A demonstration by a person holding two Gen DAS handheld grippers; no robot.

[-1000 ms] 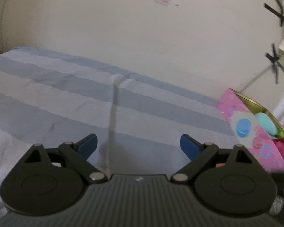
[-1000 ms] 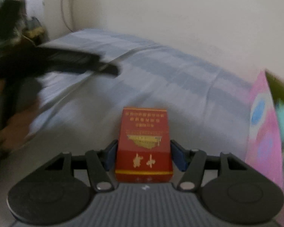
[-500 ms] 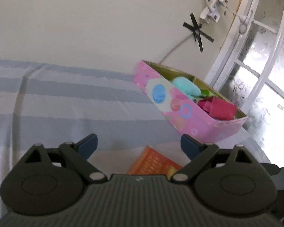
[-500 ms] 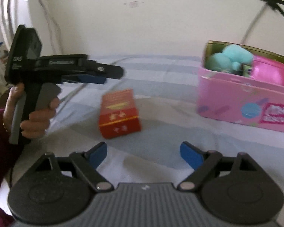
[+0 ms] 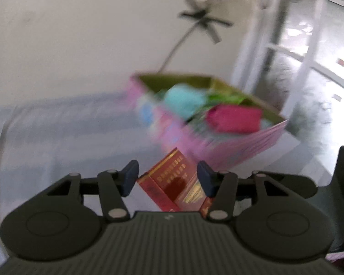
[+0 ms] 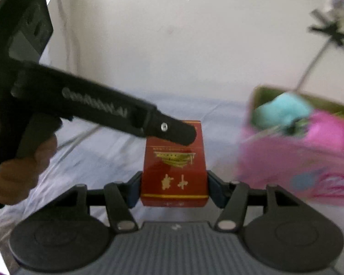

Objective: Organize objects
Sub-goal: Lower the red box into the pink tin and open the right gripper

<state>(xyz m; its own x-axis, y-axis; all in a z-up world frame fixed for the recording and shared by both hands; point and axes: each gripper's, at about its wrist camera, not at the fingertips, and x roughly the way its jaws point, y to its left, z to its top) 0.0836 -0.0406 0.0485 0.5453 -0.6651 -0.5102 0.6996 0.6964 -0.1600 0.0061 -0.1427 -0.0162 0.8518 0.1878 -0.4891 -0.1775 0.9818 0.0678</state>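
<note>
Right tool (image 6: 174, 190) sits nearest in its own view, its jaws closing with a red pack (image 6: 173, 171) between them, the blue pads pressed against the pack's two sides near its base. The pack stands upright, its gold-printed face toward the camera; whether its bottom touches the bed (image 6: 103, 155) I cannot tell. From the left of that view the left tool (image 5: 167, 180) reaches in, carried by a hand (image 6: 18, 171) on its grip, and its dark tip lies across the top of the same pack. In the left wrist view the pack appears tilted between that tool's jaws, which are drawn in on it, with the pads touching its edges. Under both tools is the bed's pale striped sheet. Just beyond the pack, to its right, a pink tin (image 6: 286, 167) rests on the bed with its top open; a turquoise bundle (image 6: 284, 110) and a magenta bundle (image 6: 328, 133) lie inside, blurred. Behind everything rises a cream wall (image 6: 172, 45), where a cable (image 5: 178, 45) is held by crossed black tape (image 5: 204, 20), and a white-framed window (image 5: 309, 68) stands to the right.
</note>
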